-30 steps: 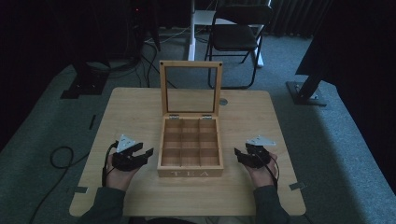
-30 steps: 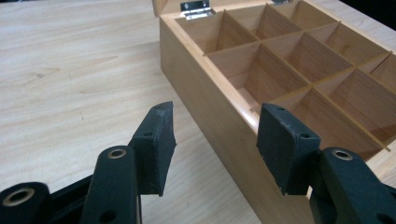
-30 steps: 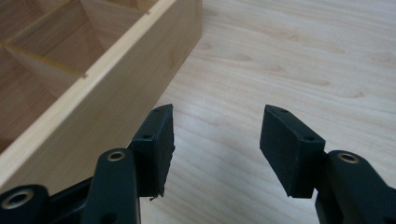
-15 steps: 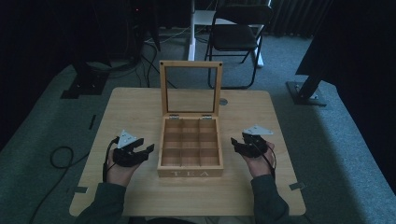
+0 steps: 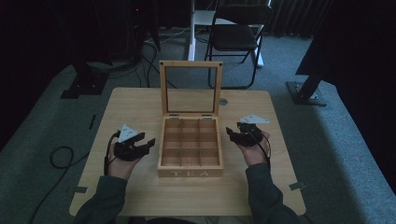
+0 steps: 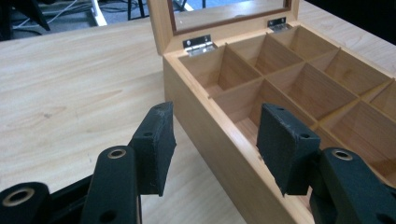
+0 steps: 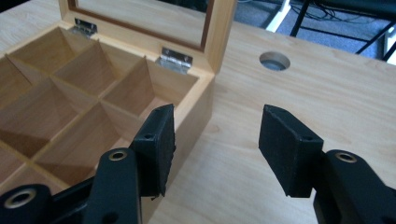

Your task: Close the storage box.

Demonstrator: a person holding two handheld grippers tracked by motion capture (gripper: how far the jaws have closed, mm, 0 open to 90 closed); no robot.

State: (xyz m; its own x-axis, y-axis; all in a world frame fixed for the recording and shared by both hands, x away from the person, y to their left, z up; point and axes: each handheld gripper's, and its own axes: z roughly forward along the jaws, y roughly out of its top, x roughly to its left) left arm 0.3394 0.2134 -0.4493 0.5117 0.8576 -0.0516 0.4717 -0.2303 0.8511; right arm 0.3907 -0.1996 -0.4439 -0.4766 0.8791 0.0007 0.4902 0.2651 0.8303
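Note:
A wooden tea box (image 5: 190, 149) with empty compartments stands mid-table, its windowed lid (image 5: 190, 88) raised upright at the back. My left gripper (image 5: 148, 142) hovers beside the box's left wall, open, jaws straddling that wall (image 6: 219, 140) with nothing pressed. On the other side, my right gripper (image 5: 230, 134) is held open near the box's right wall toward its back corner (image 7: 201, 93); its jaws frame the wall's edge and bare table, holding nothing. The compartments (image 6: 299, 79) (image 7: 70, 93) are empty.
A round cable hole (image 7: 274, 60) (image 5: 223, 101) lies in the table right of the lid. A folding chair (image 5: 238, 32) and stand bases (image 5: 306, 91) sit on the carpet beyond the table. Bare tabletop (image 5: 135, 105) spreads left of the box.
My right hand has lifted and moved away from me along the box's right side, toward its back corner. The left hand has barely shifted.

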